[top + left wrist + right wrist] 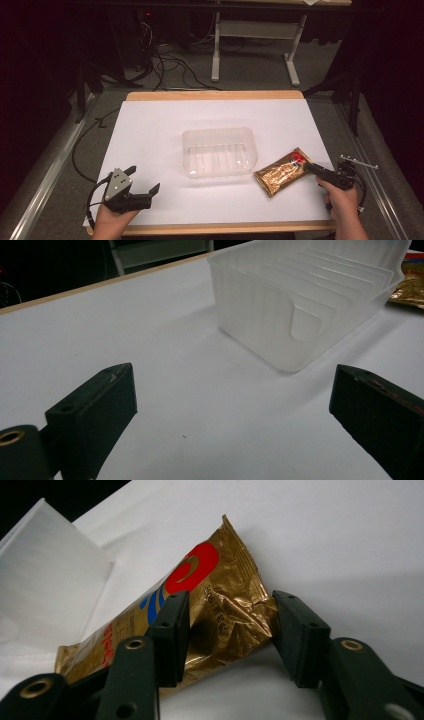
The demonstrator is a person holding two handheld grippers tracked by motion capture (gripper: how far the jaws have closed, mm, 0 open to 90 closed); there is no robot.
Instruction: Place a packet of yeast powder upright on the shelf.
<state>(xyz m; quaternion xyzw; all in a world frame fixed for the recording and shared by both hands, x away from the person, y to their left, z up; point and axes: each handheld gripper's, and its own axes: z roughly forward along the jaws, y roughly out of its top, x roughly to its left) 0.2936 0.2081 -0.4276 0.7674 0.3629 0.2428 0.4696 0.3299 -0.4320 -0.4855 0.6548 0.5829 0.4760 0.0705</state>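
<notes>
Two jaws of right gripper (227,630) astride gold packet (210,600), pinching its edges

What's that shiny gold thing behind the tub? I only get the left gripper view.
Observer: A gold snack packet with a red and blue logo, lying flat on the table right of the clear tub.
Operator: Is somebody grabbing it?
Observer: The right gripper has a jaw on each side of its crumpled end; I can't tell whether they're squeezing.
Operator: Where's my gripper?
Observer: The left gripper is open at the table's near left corner, apart from the tub.
</notes>
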